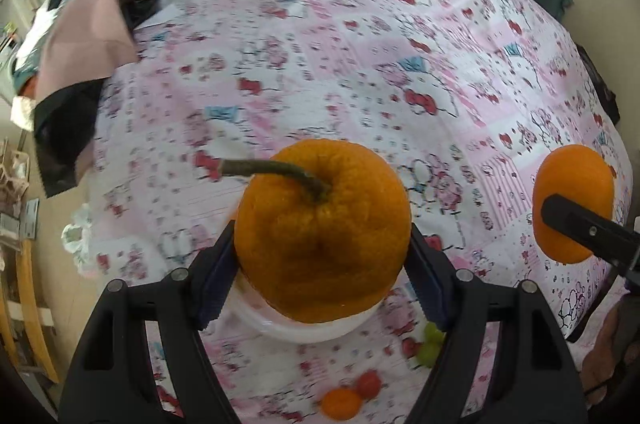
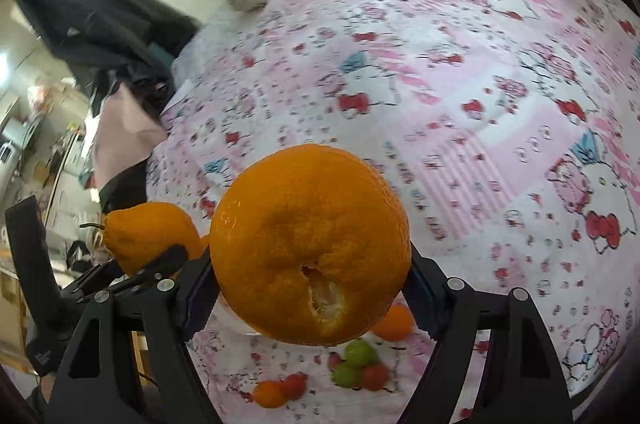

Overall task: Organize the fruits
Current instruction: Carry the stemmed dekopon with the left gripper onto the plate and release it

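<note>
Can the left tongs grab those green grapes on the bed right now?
Probably not yet. The left tongs are already clamped on a big orange with a stem, so they are full. The green grapes lie on the bedsheet below, uncovered, so the orange must be put down first.
</note>
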Motion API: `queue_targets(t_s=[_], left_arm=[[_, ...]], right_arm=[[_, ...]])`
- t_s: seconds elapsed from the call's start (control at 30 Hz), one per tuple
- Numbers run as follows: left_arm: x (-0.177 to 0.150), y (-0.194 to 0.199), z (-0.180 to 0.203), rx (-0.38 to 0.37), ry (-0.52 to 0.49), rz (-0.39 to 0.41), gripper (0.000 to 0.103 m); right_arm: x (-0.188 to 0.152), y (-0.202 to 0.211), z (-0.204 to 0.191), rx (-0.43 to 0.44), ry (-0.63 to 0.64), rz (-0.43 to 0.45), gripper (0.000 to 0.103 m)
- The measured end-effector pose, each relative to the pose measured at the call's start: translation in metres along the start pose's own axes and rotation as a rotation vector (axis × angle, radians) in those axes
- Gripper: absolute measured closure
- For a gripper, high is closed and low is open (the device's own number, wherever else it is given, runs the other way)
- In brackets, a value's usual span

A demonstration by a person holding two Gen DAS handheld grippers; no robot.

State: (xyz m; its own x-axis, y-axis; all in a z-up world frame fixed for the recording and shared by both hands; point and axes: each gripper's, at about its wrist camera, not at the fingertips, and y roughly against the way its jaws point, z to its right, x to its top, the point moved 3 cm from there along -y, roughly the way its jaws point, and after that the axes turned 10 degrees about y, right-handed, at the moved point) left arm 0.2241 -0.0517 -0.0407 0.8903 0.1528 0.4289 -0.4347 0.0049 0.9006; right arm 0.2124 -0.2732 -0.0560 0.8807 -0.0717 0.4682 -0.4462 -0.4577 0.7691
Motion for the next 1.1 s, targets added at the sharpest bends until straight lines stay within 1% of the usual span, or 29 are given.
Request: queue_targets(t_s=[0.13,0.23,0.37,0.47,0.57,0.73,0.87,1.0,1.1], left_arm=[[0.0,0.011,-0.032,0.005,0.036,0.015,0.029],[0.002,0.012,-0.053,0.01,0.064,0.019,0.029],[0.009,0.0,-0.08,0.013,0.125,0.003,0.029],[0.017,-0.015,-0.091,0.007,0.155,-0.007,0.029],[0.027,-0.035,-0.089,0.005,0.148,-0.006,0.029],[0.043,-0.076,-0.073,-0.028,0.141,-0.047,0.029],[0.055,-0.107,-0.057,-0.011,0.093,-0.047,0.029],[0.056,-0.136,-0.05,0.015,0.046,-0.079,0.029],[0.05,-0.148,-0.046,0.012,0.035,-0.113,0.029]], right_arm=[[-0.003,-0.013,-0.026,0.022,0.059,-0.018,0.021],[-0.008,-0.026,-0.044,0.033,0.111,-0.048,0.021],[-0.016,-0.044,-0.057,0.034,0.163,-0.09,0.021],[-0.018,-0.052,-0.057,0.033,0.166,-0.109,0.021],[-0.017,-0.057,-0.056,0.024,0.169,-0.118,0.021],[-0.018,-0.065,-0.054,0.011,0.176,-0.139,0.022],[-0.017,-0.068,-0.051,0.008,0.172,-0.148,0.022],[-0.013,-0.068,-0.048,0.003,0.176,-0.145,0.022],[-0.01,-0.07,-0.046,0.001,0.174,-0.148,0.022]])
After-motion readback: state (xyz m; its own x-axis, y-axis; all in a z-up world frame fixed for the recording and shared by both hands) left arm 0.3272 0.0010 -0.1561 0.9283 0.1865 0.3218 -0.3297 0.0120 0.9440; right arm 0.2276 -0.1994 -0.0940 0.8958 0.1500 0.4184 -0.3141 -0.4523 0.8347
